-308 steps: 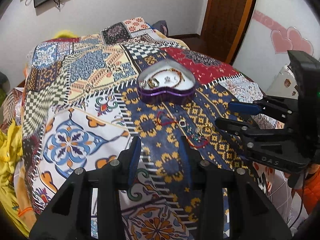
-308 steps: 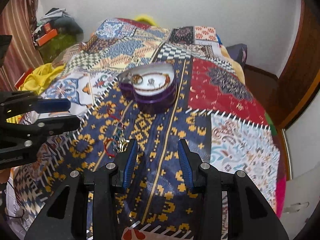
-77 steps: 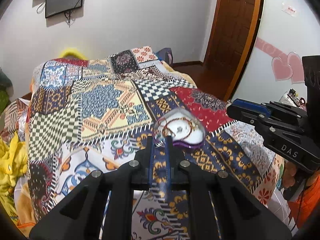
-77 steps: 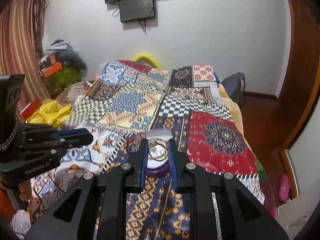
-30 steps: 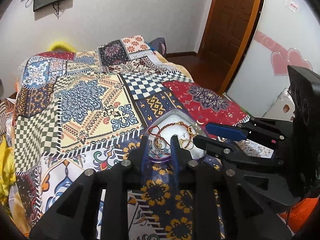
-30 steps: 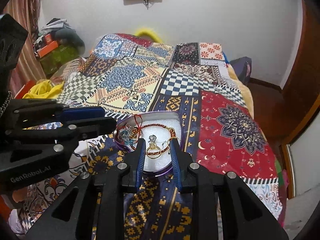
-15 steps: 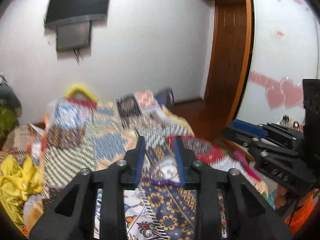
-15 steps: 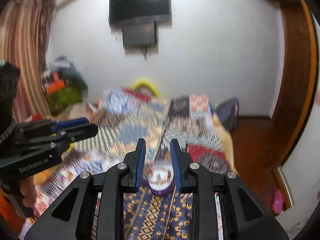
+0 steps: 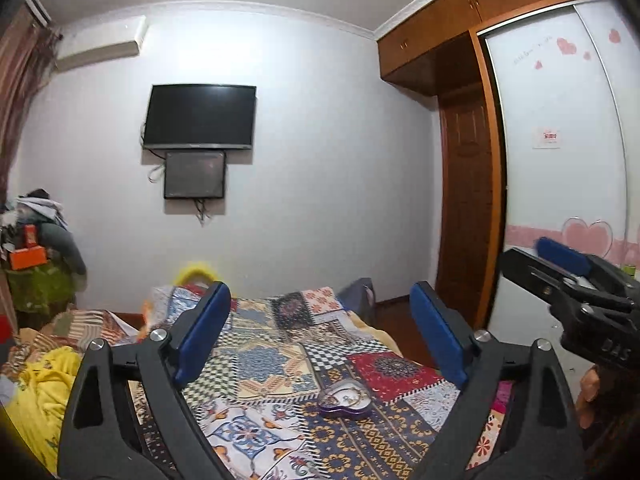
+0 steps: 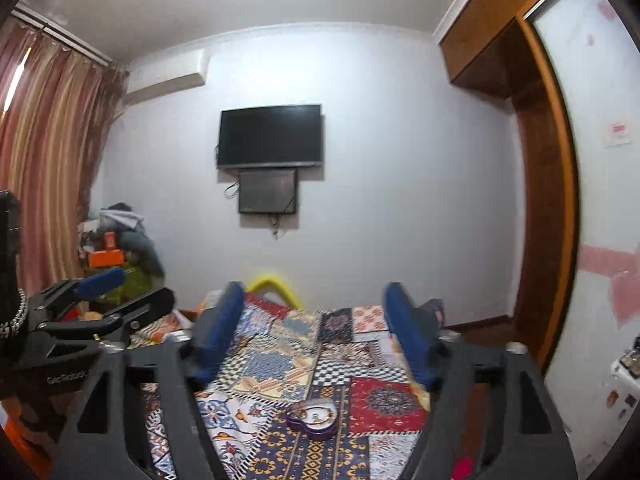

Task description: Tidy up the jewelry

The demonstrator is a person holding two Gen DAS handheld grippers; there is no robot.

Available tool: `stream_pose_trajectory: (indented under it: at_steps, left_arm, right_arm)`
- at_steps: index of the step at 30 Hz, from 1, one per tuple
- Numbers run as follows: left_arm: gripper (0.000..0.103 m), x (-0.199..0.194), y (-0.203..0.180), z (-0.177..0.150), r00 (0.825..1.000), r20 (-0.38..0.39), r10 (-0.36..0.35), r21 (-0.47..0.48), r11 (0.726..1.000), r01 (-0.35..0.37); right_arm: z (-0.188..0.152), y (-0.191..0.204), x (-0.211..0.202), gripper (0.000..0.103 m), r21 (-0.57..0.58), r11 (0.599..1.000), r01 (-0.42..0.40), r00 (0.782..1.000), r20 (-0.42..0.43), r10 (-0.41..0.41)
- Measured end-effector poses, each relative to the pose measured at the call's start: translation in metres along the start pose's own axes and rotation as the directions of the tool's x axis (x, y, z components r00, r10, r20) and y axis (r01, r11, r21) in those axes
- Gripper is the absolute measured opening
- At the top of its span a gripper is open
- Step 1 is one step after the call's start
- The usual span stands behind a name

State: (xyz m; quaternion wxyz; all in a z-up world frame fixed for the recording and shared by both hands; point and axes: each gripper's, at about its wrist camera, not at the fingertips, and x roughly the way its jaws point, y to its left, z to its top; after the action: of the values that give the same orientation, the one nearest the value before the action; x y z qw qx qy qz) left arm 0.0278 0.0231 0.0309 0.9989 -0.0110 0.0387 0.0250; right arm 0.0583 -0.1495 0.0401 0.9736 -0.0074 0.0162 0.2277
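Note:
A purple heart-shaped jewelry box [image 9: 345,399] with a white inside sits on the patchwork bedspread [image 9: 276,356]; it holds several chains and rings. It also shows in the right wrist view [image 10: 313,418]. My left gripper [image 9: 320,340] is wide open and empty, raised well above and back from the box. My right gripper [image 10: 316,336] is wide open and empty, also raised high. The right gripper shows at the right of the left wrist view [image 9: 568,276]. The left gripper shows at the left of the right wrist view [image 10: 100,304].
A wall TV [image 9: 199,117] hangs behind the bed. Yellow cloth [image 9: 36,392] lies at the bed's left. A cluttered pile [image 10: 116,248] stands by the curtain [image 10: 44,168]. A wooden door [image 9: 466,208] and a white wardrobe [image 9: 560,140] are on the right.
Both grippers have opened wide and pulled up and back from the box. The jewelry they carried earlier now lies in the box.

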Motion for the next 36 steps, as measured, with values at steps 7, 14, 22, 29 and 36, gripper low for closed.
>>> stream_pose_trajectory:
  at_steps: [7,14,22,29,36]
  left_arm:
    - [0.101,-0.011,0.001,-0.008,1.000,-0.015,0.023,-0.008,1.000,-0.023]
    - [0.101,-0.016,0.001,-0.013,0.999,-0.019,0.029,-0.004,1.000,-0.029]
    - [0.102,-0.017,0.003,-0.015,0.999,-0.030,0.031,-0.006,1.000,-0.031]
    - [0.102,-0.014,0.005,-0.014,0.999,-0.036,0.035,-0.016,0.999,-0.036]
    - [0.102,-0.010,0.008,-0.017,0.998,-0.047,0.043,-0.029,0.999,-0.044]
  right_arm:
    - [-0.008,0.005,0.003,0.103,-0.010,0.996,0.090,0.996,0.006,-0.090]
    - [-0.013,0.010,-0.004,0.103,-0.049,0.994,0.098,0.995,-0.021,-0.099]
    - [-0.017,0.009,-0.011,0.103,-0.049,0.994,0.094,0.995,-0.036,-0.096]
    - [-0.016,0.006,-0.013,0.103,-0.039,0.995,0.093,0.994,-0.045,-0.095]
    - [-0.015,0.003,-0.013,0.103,-0.021,0.996,0.087,0.994,-0.061,-0.088]
